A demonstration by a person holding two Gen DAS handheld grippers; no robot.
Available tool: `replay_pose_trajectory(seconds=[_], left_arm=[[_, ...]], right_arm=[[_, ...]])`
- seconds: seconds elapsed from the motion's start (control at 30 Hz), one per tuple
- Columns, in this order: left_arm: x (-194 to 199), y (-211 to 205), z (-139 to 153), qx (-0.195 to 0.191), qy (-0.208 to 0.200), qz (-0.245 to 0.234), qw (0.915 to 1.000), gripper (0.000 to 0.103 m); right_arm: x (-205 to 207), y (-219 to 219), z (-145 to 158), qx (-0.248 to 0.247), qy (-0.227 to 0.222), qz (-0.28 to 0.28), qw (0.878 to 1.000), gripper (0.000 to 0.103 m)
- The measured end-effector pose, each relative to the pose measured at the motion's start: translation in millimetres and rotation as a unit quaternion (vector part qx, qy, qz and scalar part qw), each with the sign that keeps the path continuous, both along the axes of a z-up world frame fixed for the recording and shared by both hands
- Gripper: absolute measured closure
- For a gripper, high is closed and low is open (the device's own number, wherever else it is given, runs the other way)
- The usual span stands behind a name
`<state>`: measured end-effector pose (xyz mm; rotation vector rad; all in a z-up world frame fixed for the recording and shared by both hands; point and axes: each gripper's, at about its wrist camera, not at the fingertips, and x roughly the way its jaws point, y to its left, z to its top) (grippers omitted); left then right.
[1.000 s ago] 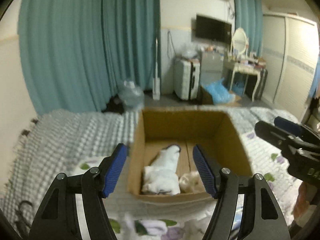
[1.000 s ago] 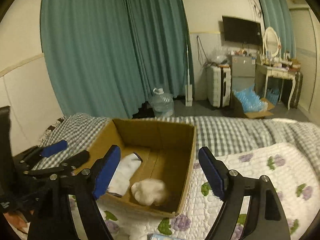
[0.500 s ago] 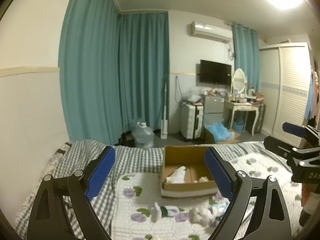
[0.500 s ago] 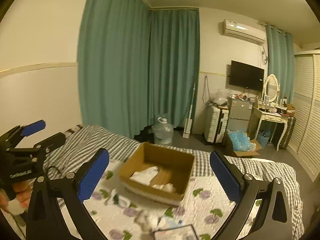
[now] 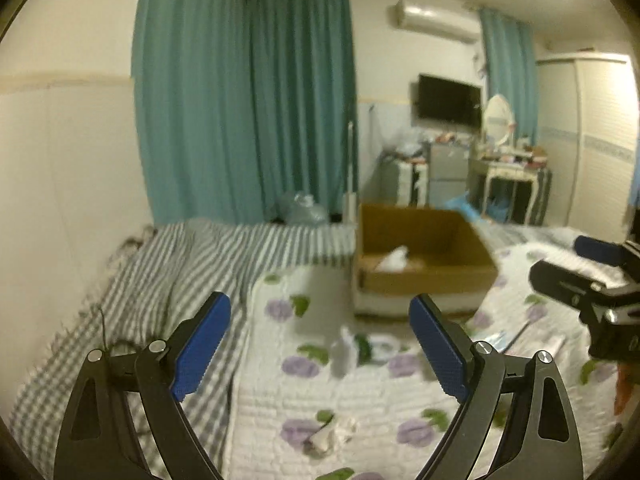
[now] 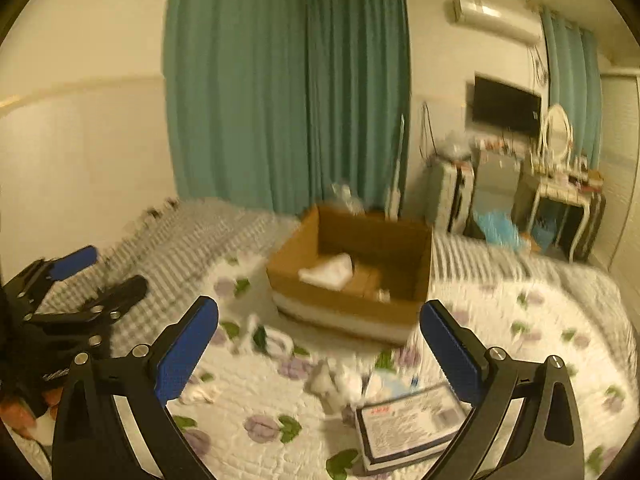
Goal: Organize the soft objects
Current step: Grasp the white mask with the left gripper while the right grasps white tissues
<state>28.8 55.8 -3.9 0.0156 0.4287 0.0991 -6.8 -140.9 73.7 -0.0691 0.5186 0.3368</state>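
An open cardboard box (image 5: 424, 280) (image 6: 340, 304) sits on the flowered quilt (image 5: 360, 404) with a white cloth (image 5: 394, 259) (image 6: 330, 272) inside it. Loose white soft items lie on the quilt in front of the box: one in the left wrist view (image 5: 344, 354), a crumpled one nearer (image 5: 332, 436), and several in the right wrist view (image 6: 340, 380). My left gripper (image 5: 320, 348) is open and empty above the quilt. My right gripper (image 6: 320, 356) is open and empty; it also shows at the right edge of the left wrist view (image 5: 580, 276).
A flat printed packet (image 6: 408, 424) lies on the quilt near my right gripper. A grey checked blanket (image 5: 160, 280) covers the bed's left side beside the wall. Teal curtains (image 5: 248, 112), a suitcase, a dressing table (image 6: 560, 200) and a TV stand beyond the bed.
Both grippers pulled back and rose away from the box, then came lower and closer to the quilt. Both stayed open and empty. The loose items on the quilt came into view.
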Motion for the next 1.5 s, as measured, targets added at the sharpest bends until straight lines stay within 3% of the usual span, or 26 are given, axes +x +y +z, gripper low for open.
replay_pose_trajectory(seconds=[0.23, 0.33, 0.47, 0.6, 0.67, 0.77, 0.8, 0.9, 1.0, 1.17, 1.33, 1.47, 1.5], left_arm=[[23, 17, -76, -0.056, 0.073, 0.036, 0.9951, 0.011], [32, 16, -99, -0.083, 0.128, 0.035, 0.9876, 0.011], [45, 5, -129, -0.055, 0.207, 0.033, 0.9763, 0.011], [50, -6, -151, -0.035, 0.251, 0.037, 0.9667, 0.013], [48, -7, -151, -0.034, 0.253, 0.033, 0.9663, 0.017], [45, -12, -149, -0.038, 0.25, 0.021, 0.9673, 0.05], [45, -12, -149, -0.041, 0.249, 0.015, 0.9675, 0.056], [43, -13, -143, -0.04, 0.239, 0.009, 0.97, 0.064], [42, -12, -131, -0.044, 0.223, 0.001, 0.9739, 0.065], [48, -9, -115, -0.056, 0.192, -0.014, 0.9797, 0.065], [59, -1, -110, -0.071, 0.178, -0.02, 0.9812, 0.065], [61, 1, -111, -0.075, 0.177, -0.022, 0.981, 0.065], [60, 2, -112, -0.075, 0.178, -0.023, 0.981, 0.065]], right_arm=[[40, 3, -66, 0.001, 0.057, -0.031, 0.998, 0.002], [51, 6, -84, -0.005, 0.07, -0.034, 0.997, 0.002], [59, 13, -111, -0.03, 0.093, -0.034, 0.995, 0.002], [63, 16, -130, -0.047, 0.107, -0.034, 0.993, 0.002], [63, 17, -135, -0.052, 0.116, -0.033, 0.991, 0.002], [65, 17, -138, -0.056, 0.126, -0.031, 0.99, 0.002], [65, 18, -139, -0.059, 0.127, -0.029, 0.99, 0.002], [66, 22, -143, -0.082, 0.128, -0.019, 0.988, 0.002], [70, 25, -146, -0.117, 0.124, -0.011, 0.985, 0.002], [91, 25, -153, -0.116, 0.15, 0.003, 0.982, 0.002], [109, 31, -169, -0.129, 0.18, 0.017, 0.975, 0.018], [110, 20, -158, -0.109, 0.179, 0.006, 0.978, 0.021], [111, 17, -156, -0.109, 0.179, 0.002, 0.978, 0.027]])
